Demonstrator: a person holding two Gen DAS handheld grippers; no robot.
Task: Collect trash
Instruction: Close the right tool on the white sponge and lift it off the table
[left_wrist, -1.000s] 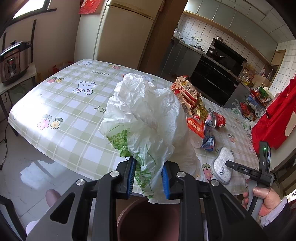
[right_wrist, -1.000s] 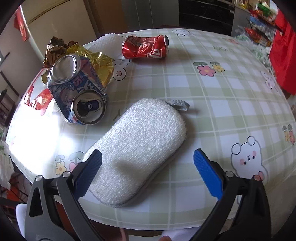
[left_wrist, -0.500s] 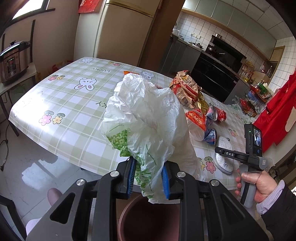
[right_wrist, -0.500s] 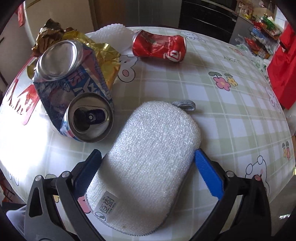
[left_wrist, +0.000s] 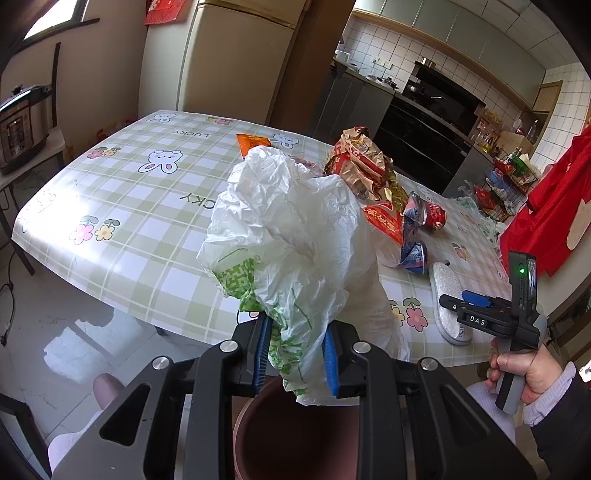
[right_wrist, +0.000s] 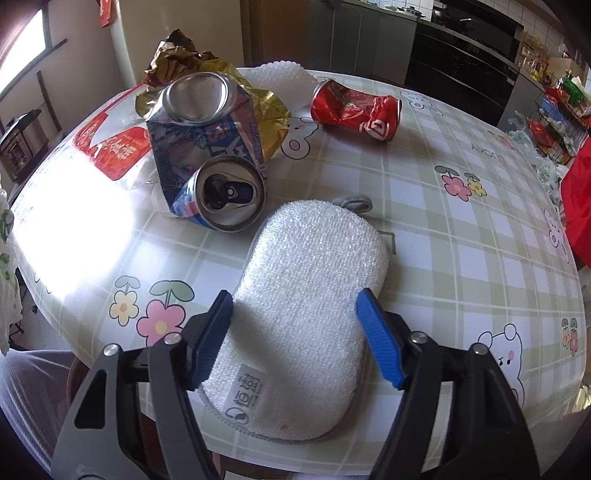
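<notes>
The left gripper (left_wrist: 297, 349) points downward above a brown bin (left_wrist: 295, 435), its pads clamped on a crumpled white plastic bag (left_wrist: 291, 240); that grip is unchanged from a second ago. The right gripper (right_wrist: 295, 339), held by a hand (left_wrist: 524, 373), tilts down over the table (right_wrist: 461, 258). Its jaws, fully spread earlier, are closing around the white sponge (right_wrist: 306, 295), which lies flat near the table's edge, beside crushed cans (right_wrist: 207, 155).
</notes>
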